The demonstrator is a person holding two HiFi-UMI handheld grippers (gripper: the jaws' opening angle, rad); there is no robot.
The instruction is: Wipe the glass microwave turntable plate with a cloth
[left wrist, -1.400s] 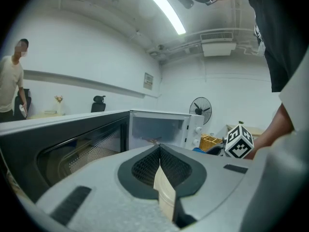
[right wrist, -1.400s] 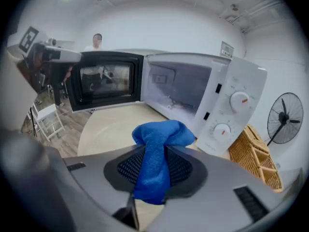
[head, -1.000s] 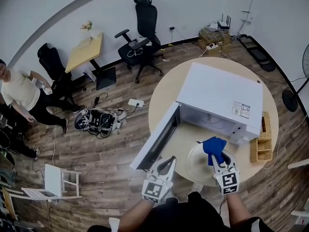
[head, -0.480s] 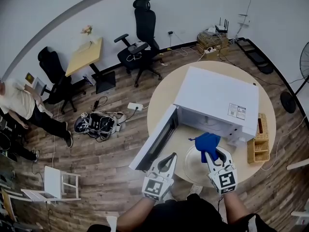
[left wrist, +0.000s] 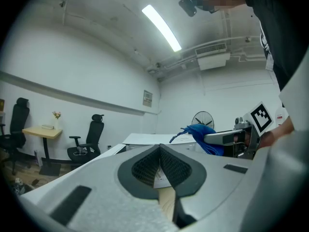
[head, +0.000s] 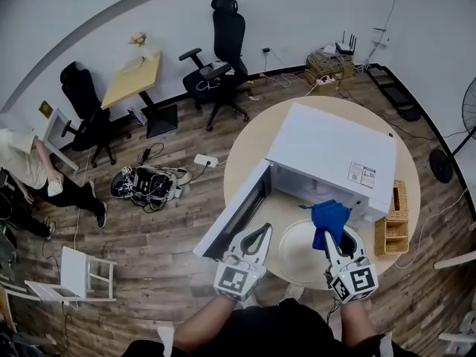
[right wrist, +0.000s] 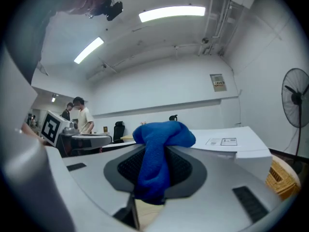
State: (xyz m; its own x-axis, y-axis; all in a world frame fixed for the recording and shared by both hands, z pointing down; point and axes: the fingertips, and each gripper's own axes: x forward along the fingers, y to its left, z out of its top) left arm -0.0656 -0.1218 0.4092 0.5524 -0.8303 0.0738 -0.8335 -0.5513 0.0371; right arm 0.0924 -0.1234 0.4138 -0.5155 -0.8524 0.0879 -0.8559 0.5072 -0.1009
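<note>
- Left gripper (head: pixel 260 235): jaws closed tip to tip, nothing between them. It is positioned above the near edge of the round table (head: pixel 242 162), just left of the plate, at the near end of the open microwave door (head: pixel 234 216).
- Right gripper (head: pixel 332 236): jaws clamped on a blue cloth (head: pixel 329 216). In the right gripper view the cloth runs up between the jaw pads and bunches into a roll above the tips.
- Glass turntable plate (head: pixel 296 255): lies flat on the table at its near edge, directly in front of the microwave's open cavity, outside the oven.
- Cloth position: over the far right rim of the plate. Contact with the glass cannot be confirmed from any view.
- White microwave (head: pixel 335 151): occupies the middle of the table, with the door swung out toward the left edge.
- Wicker basket (head: pixel 391 225): stands at the right edge of the table, just beside the microwave.
</note>
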